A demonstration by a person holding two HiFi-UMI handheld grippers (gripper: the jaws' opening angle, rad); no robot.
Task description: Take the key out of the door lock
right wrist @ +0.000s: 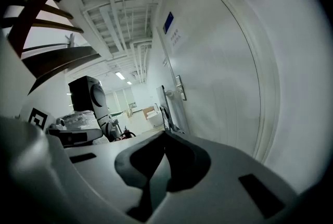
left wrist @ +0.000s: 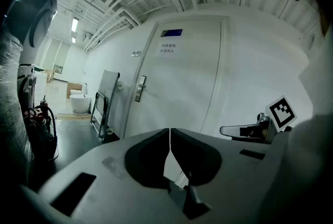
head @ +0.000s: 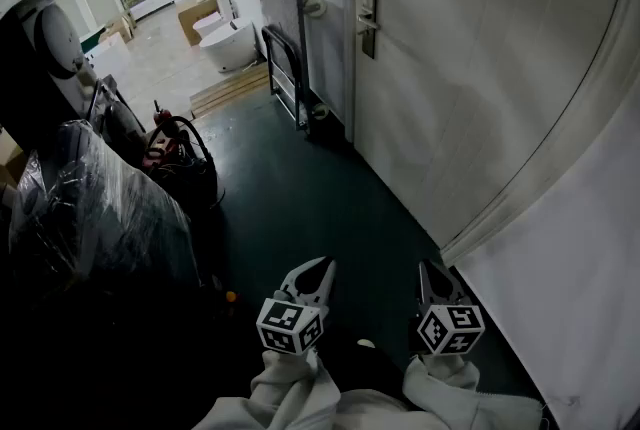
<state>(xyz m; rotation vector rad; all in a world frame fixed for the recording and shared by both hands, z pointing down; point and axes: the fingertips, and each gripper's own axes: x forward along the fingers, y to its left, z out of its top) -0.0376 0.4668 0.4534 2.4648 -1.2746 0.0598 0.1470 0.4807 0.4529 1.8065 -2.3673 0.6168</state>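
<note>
The white door (head: 470, 48) stands shut on the right, with a metal lock plate and handle (head: 368, 19) far ahead of me. That lock plate (left wrist: 139, 88) is small in the left gripper view, and the handle (right wrist: 180, 87) is small in the right gripper view. A key is too small to make out. My left gripper (head: 322, 265) and right gripper (head: 427, 268) are held low over the dark floor, far short of the lock. Both are shut and hold nothing. The left jaws (left wrist: 169, 131) meet at the tips, as do the right jaws (right wrist: 164, 134).
A folded trolley (head: 284, 43) leans on the wall left of the door. White toilets (head: 226, 42), a cardboard box (head: 194, 15) and planks (head: 230, 89) lie beyond. Plastic-wrapped goods (head: 90, 208) and red gear (head: 166, 132) line the left side of the dark floor (head: 310, 198).
</note>
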